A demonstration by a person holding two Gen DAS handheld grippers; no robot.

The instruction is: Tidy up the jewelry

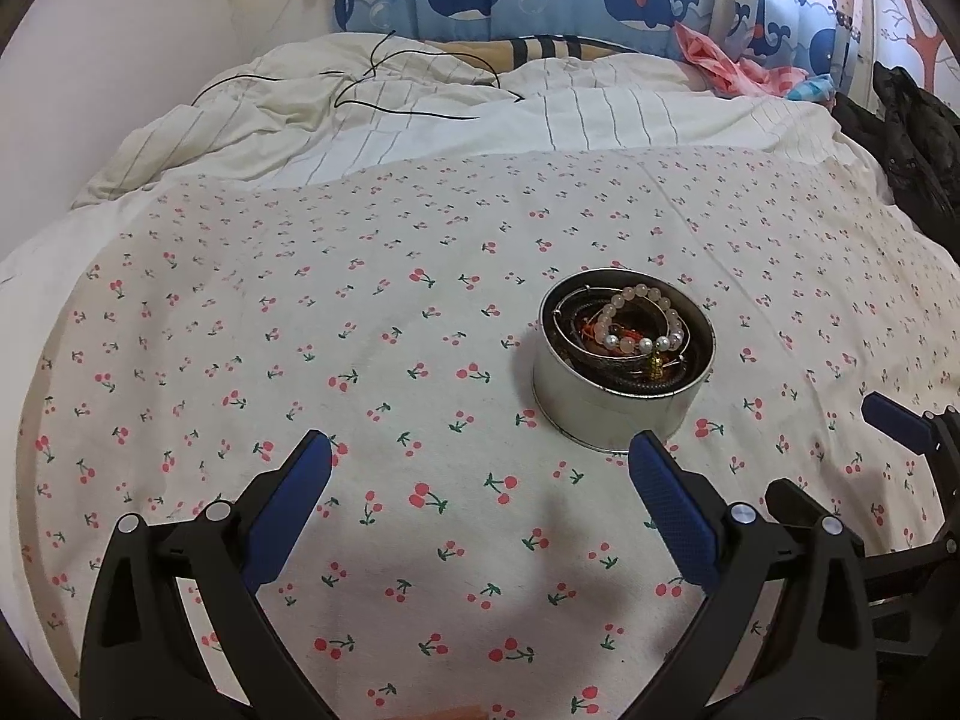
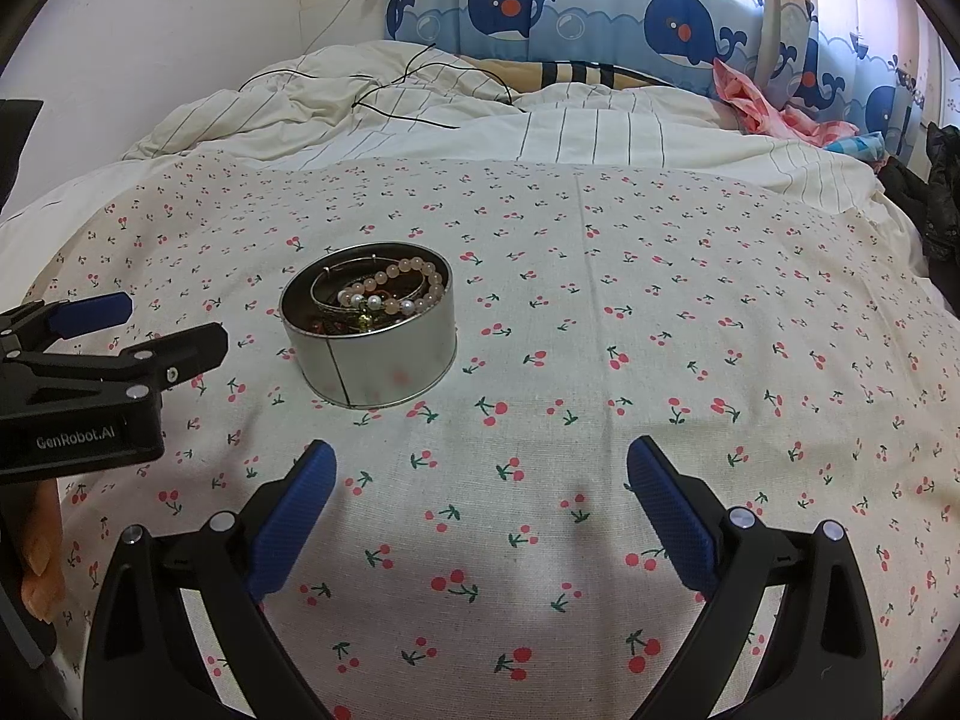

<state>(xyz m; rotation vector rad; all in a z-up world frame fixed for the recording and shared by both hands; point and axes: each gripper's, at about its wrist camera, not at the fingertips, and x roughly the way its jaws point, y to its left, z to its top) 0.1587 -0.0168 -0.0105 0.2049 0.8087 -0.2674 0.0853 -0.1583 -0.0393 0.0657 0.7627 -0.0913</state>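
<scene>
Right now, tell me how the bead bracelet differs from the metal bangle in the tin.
The bead bracelet is a string of pale pink and white round beads; the metal bangle is a thin, plain silvery hoop. The bracelet lies on top, the bangle partly under it. Both sit inside the round tin.

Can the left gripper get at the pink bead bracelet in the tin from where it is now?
Probably yes. The left gripper is open, and the round tin has no lid. The pink bead bracelet lies on top of the other jewelry, with only bare cherry-print sheet in between.

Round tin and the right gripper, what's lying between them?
Nothing but bare cherry-print sheet between the tin and the right gripper, seen in the right wrist view.
</scene>
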